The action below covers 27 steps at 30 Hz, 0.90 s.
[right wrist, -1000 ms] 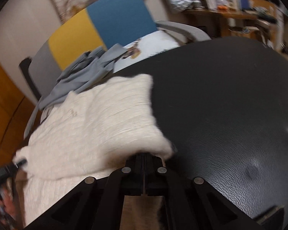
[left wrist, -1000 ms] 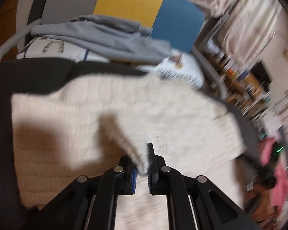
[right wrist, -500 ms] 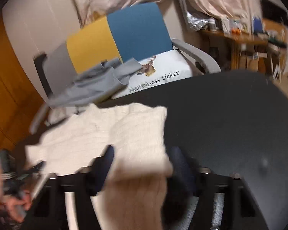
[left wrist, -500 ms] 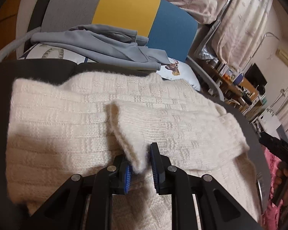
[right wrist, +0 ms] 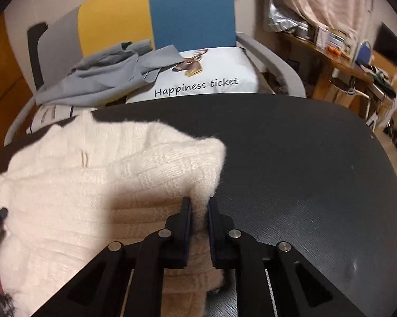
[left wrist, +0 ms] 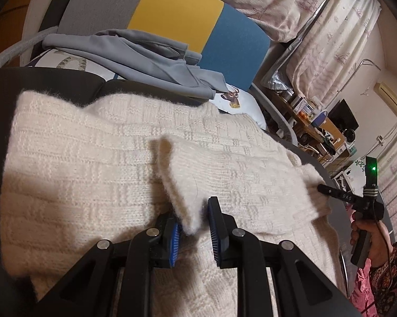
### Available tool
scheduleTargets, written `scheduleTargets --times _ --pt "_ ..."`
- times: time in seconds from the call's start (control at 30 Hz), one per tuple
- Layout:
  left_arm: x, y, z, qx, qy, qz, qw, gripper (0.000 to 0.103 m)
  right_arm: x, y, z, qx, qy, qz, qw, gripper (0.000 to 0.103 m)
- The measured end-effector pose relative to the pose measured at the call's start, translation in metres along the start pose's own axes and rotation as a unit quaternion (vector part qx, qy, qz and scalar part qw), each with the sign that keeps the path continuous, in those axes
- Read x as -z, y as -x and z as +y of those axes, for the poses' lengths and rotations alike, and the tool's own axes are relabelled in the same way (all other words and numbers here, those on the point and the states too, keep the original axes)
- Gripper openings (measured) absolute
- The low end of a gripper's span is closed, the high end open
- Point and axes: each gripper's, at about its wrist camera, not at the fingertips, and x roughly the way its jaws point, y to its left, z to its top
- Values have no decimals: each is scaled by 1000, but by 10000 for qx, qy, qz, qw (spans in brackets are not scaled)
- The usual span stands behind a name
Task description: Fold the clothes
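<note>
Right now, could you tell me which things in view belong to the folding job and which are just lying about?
In the job:
- cream knit sweater on the black table
- left tool, sweater's cuff between its pads
- right tool, closing on the sweater's edge

Lying about:
- grey garment on the chair
- deer-print cushion
- cluttered shelf

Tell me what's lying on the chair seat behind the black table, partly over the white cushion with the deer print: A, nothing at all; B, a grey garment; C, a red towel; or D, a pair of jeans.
B: a crumpled grey garment lies on the chair and overlaps the left edge of the deer-print cushion, beyond the cream sweater on the table.
</note>
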Motion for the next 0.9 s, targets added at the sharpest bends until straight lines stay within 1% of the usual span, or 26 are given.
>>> scheduleTargets --times 0.1,0.13,0.17,0.23,0.27,0.37,0.4,0.43,0.47,0.57,0.63,0.7,0.73,0.77,0.8,0.83,0.9 --pt "0 -1 -2 -33 -79 36 10000 20 9 -23 -4 17 -145 223 9996 12" --pt "0 -1 -2 -45 -91 39 9999 22 12 -24 -8 -10 -257 131 9996 14" --pt "0 -2 -1 -35 -83 43 10000 22 12 -24 -10 -14 -338 131 9993 14" --pt "0 -2 1 1 -53 48 10000 22 7 -19 -12 123 -444 212 9987 27" --pt "0 -2 2 27 -27 44 10000 22 4 -11 -9 187 -499 98 9985 28" --pt "1 -1 3 53 -1 40 10000 22 -4 23 20 -49 -193 -638 9978 28" --pt "1 0 4 71 13 33 10000 22 -6 24 33 -242 -8 -722 9971 28" --pt "1 1 4 91 29 26 10000 22 -9 23 53 -581 222 -748 9953 28" --pt "2 2 5 113 51 13 9999 22 -13 18 67 -807 351 -681 9938 28" --pt "5 8 9 204 192 -111 9995 22 -33 -20 108 -1026 657 -208 9923 29" --pt "7 13 13 276 300 -200 9990 22 -44 -48 121 -1129 653 153 9913 29" --pt "7 13 17 362 426 -223 9982 21 -49 -72 130 -1350 646 501 9875 29" --pt "7 13 19 383 470 -222 9979 21 -45 -73 130 -1392 679 573 9863 25" --pt "7 13 18 377 462 -227 9980 21 -43 -73 133 -1350 754 590 9862 19" --pt "7 13 18 367 445 -234 9981 21 -41 -73 135 -1294 833 612 9862 6" --pt "7 13 17 366 428 -236 9981 21 -41 -67 136 -1158 924 655 9868 6" --pt "7 13 16 387 420 -241 9981 21 -36 -51 132 -1002 1004 593 9881 5"
